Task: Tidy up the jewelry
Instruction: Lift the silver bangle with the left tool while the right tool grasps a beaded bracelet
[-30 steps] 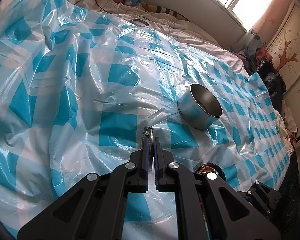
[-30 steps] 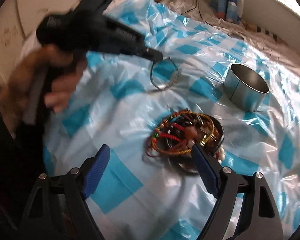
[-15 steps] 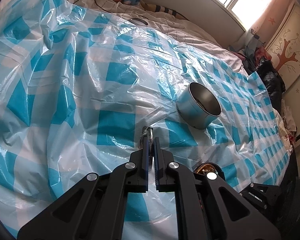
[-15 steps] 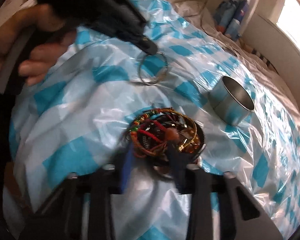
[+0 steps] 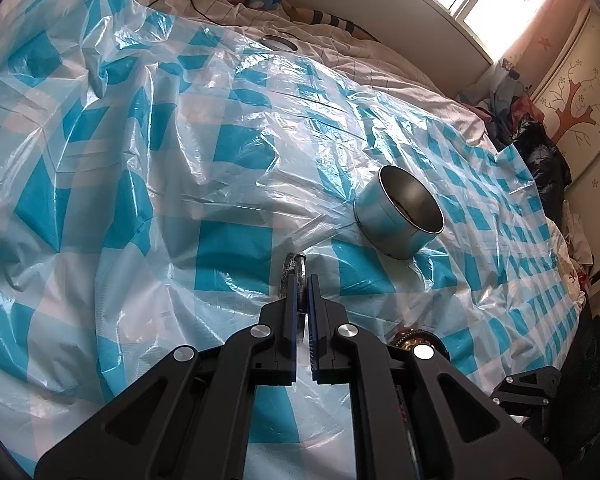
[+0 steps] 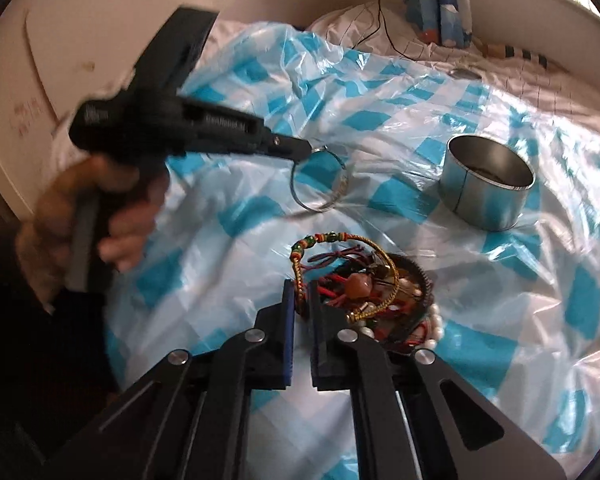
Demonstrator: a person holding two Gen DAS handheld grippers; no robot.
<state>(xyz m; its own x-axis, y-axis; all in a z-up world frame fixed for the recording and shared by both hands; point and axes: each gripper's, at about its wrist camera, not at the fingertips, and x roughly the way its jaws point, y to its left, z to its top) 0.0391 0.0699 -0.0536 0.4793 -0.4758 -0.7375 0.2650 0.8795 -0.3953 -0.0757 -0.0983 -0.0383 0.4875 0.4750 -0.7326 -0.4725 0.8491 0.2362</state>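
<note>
Now our right hand-held gripper (image 6: 300, 296) has just closed on the beaded bracelet (image 6: 302, 258) at the edge of the jewelry pile (image 6: 374, 300) on the bed, while our left hand-held gripper (image 5: 300, 288) pinches a silver bangle (image 6: 320, 182) above the plastic sheet (image 5: 227, 240). We judge tangled cords could drag neighbouring pieces out, missing the tin (image 6: 486, 186).

The right gripper (image 6: 300, 300) jaws have just closed on a beaded bracelet (image 6: 300, 280).

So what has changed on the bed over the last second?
The right gripper has just been closing and now pinches the beaded gold-cord bracelet from the tangled jewelry pile. Unchanged: the left gripper still holds the silver bangle; the round metal tin stays put.
</note>
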